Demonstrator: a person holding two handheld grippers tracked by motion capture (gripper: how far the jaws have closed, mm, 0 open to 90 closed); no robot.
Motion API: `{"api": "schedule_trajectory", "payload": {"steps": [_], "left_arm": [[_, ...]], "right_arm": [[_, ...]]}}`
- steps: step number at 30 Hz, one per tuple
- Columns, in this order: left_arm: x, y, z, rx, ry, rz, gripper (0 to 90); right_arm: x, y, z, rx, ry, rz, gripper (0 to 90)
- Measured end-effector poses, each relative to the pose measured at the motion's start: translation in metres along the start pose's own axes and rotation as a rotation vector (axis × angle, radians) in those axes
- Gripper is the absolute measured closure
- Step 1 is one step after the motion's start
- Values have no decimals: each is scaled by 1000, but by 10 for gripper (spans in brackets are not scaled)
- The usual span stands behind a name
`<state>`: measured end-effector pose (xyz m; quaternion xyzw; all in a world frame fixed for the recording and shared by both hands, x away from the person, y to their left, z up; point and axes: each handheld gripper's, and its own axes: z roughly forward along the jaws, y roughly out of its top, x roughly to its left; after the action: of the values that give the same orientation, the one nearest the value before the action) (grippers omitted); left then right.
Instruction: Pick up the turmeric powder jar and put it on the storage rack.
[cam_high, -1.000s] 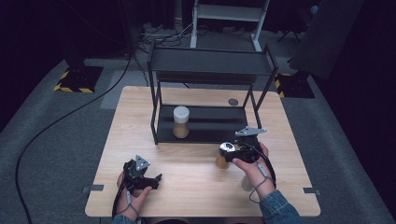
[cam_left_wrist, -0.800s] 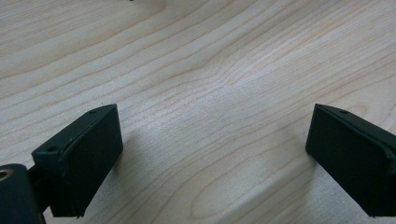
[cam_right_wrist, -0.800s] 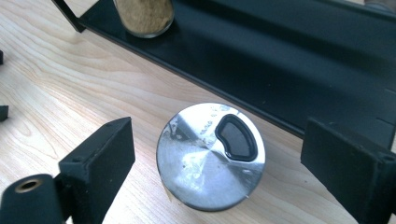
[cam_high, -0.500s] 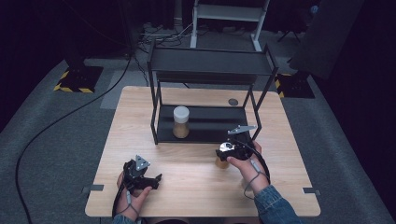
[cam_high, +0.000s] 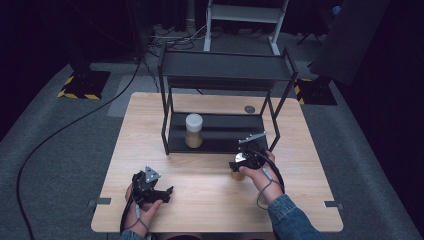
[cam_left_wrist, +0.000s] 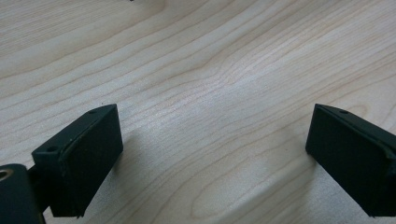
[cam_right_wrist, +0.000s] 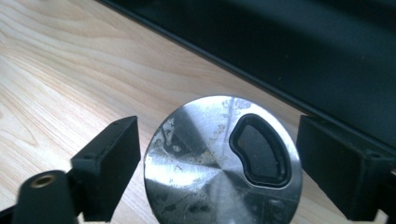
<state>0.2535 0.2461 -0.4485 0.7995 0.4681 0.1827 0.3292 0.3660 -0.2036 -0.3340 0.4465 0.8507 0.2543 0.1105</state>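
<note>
A small jar (cam_high: 237, 175) with a round metal lid (cam_right_wrist: 219, 163) stands on the wooden table (cam_high: 200, 205), just in front of the black rack (cam_high: 225, 75). The lid has a black kidney-shaped inset. My right gripper (cam_high: 241, 165) points down over the jar. In the right gripper view, the right gripper (cam_right_wrist: 219, 140) is open, one jaw on each side of the lid with a small gap at each side. A second jar (cam_high: 193, 131) with a white lid stands on the rack's lower shelf. My left gripper (cam_high: 166, 191) lies at the front left. The left gripper (cam_left_wrist: 215, 126) is open over bare wood.
The two-shelf rack fills the back half of the table, and its front posts stand close to my right hand. A small dark round disc (cam_high: 249, 109) lies on the table behind the rack. A cable (cam_high: 60, 135) runs over the floor at the left.
My right gripper has shifted slightly left, closer over the jar by the rack. The left gripper has stayed put.
</note>
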Motion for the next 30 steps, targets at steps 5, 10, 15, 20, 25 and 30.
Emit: {"api": "schedule_trajectory", "payload": {"steps": [5,10,15,20,25,30], "left_arm": [[0,0,0,0,0,0,37],[0,0,0,0,0,1,37],[0,0,0,0,0,1,37],[0,0,0,0,0,1,37],[0,0,0,0,0,0,37],[0,0,0,0,0,0,37]], "right_arm": [[1,7,3,40,-5,0,181],[1,12,6,72,-9,-6,224],[-2,16,8,96,0,2,264],[-5,16,8,95,20,0,302],[-3,14,7,84,7,-10,310],[-2,16,6,87,4,-8,312]]}}
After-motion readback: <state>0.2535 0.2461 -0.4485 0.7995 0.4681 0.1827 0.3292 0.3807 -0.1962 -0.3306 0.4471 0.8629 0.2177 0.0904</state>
